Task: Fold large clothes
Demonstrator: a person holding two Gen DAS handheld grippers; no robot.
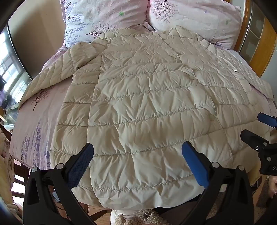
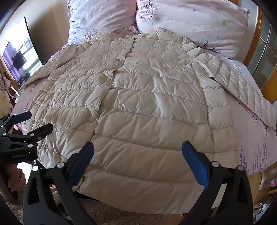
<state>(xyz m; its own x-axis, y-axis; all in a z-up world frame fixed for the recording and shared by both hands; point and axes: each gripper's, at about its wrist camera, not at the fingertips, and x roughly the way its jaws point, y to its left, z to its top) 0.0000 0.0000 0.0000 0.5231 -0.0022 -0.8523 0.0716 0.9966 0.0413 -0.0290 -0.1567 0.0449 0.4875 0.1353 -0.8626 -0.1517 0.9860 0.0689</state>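
A cream quilted down jacket (image 1: 142,107) lies flat, front up, on the bed, collar toward the pillows, hem hanging over the near edge. It also shows in the right wrist view (image 2: 138,107). Its left sleeve (image 1: 52,76) spreads out to the left and its right sleeve (image 2: 242,83) to the right. My left gripper (image 1: 137,148) is open and empty above the hem's left part. My right gripper (image 2: 137,148) is open and empty above the hem's right part. The right gripper shows at the edge of the left wrist view (image 1: 259,131), the left gripper at the edge of the right wrist view (image 2: 29,124).
The bed has a pink floral sheet (image 1: 34,124) and two floral pillows (image 1: 103,15) (image 2: 190,19) at the far end. A wooden headboard (image 2: 254,43) stands at the right. A beige fluffy rug (image 2: 121,216) lies below the near edge. A window (image 1: 10,72) is at the left.
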